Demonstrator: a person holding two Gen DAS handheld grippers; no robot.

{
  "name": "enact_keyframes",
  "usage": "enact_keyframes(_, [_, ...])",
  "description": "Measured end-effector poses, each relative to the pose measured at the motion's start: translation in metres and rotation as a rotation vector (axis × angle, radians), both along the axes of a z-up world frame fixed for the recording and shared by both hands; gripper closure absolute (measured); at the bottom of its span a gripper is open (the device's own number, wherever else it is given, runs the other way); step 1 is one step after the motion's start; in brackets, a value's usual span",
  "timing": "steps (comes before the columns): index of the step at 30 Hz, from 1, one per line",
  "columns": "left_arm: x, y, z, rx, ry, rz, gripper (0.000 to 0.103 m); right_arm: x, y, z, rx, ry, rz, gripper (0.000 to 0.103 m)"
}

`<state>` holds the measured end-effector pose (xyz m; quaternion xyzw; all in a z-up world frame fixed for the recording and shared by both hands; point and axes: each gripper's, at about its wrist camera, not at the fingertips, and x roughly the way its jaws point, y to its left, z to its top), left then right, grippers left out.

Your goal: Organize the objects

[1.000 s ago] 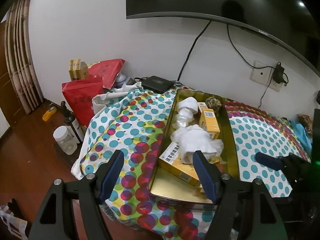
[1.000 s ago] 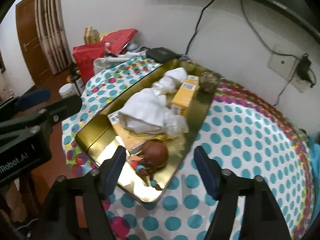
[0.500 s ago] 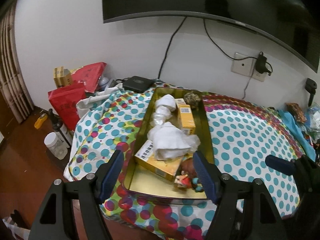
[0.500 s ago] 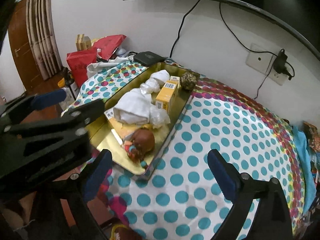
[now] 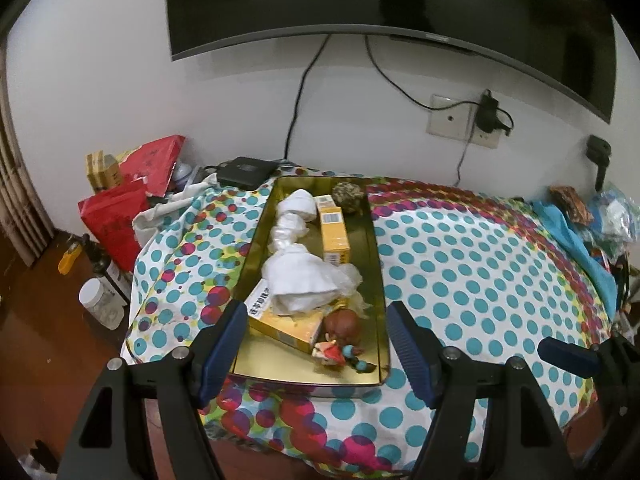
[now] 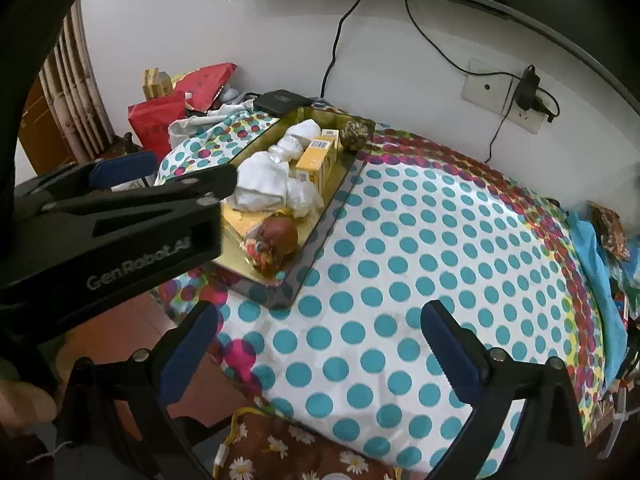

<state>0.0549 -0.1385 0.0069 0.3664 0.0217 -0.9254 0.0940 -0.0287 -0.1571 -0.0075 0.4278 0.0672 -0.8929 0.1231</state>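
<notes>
Both grippers pulled back from the gold tray (image 5: 256,240); our right gripper (image 6: 320,344) just spread wide, empty, left gripper (image 5: 316,344) apart. Doll figure (image 5: 340,332) lies in tray on polka-dot surface (image 6: 440,260), TV (image 5: 380,0) above.

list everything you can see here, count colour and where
tray: 1, gold, on the table's left part
white bundles: 2, inside tray
yellow box: 1, upright in tray beside bundles
flat box: 1, yellow, under near bundle
doll: 1, brown-haired, tray's near end
speckled ball: 1, tray's far end
tablecloth: 1, white with teal dots
black device: 1, table's far-left edge
red bags: 2, left of table
television: 1, black, on wall
left gripper: open, empty
right gripper: jaws just opened wide, empty
</notes>
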Motion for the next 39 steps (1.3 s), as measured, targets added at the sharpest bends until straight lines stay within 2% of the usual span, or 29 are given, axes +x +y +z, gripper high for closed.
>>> enact_keyframes(12, [0.002,0.037,0.008,-0.060,-0.008,-0.069,0.029,0.018,0.020,-0.008,-0.007,-0.031,-0.019,0.001])
enact_keyframes(20, [0.007,0.030,0.011,-0.025,-0.025,-0.025,0.029,0.025,0.019,-0.004,-0.012,-0.025,-0.001,0.001])
enact_keyframes(26, [0.006,0.028,0.005,0.020,-0.071,-0.022,0.029,0.026,0.018,-0.004,-0.019,-0.026,0.005,0.001])
enact_keyframes(31, [0.004,0.035,-0.002,-0.027,-0.108,-0.018,0.028,0.025,0.019,-0.007,-0.013,-0.032,-0.002,0.001])
enact_keyframes(32, [0.004,0.038,-0.002,-0.044,-0.110,-0.018,0.024,0.025,0.020,-0.008,-0.013,-0.034,-0.004,0.001])
enact_keyframes(36, [0.007,0.045,0.001,-0.104,-0.077,-0.006,0.022,0.023,0.023,-0.010,-0.020,-0.040,-0.014,0.001])
enact_keyframes(39, [0.009,0.042,0.005,-0.062,-0.054,-0.024,0.022,0.023,0.024,-0.010,-0.021,-0.040,-0.014,0.001])
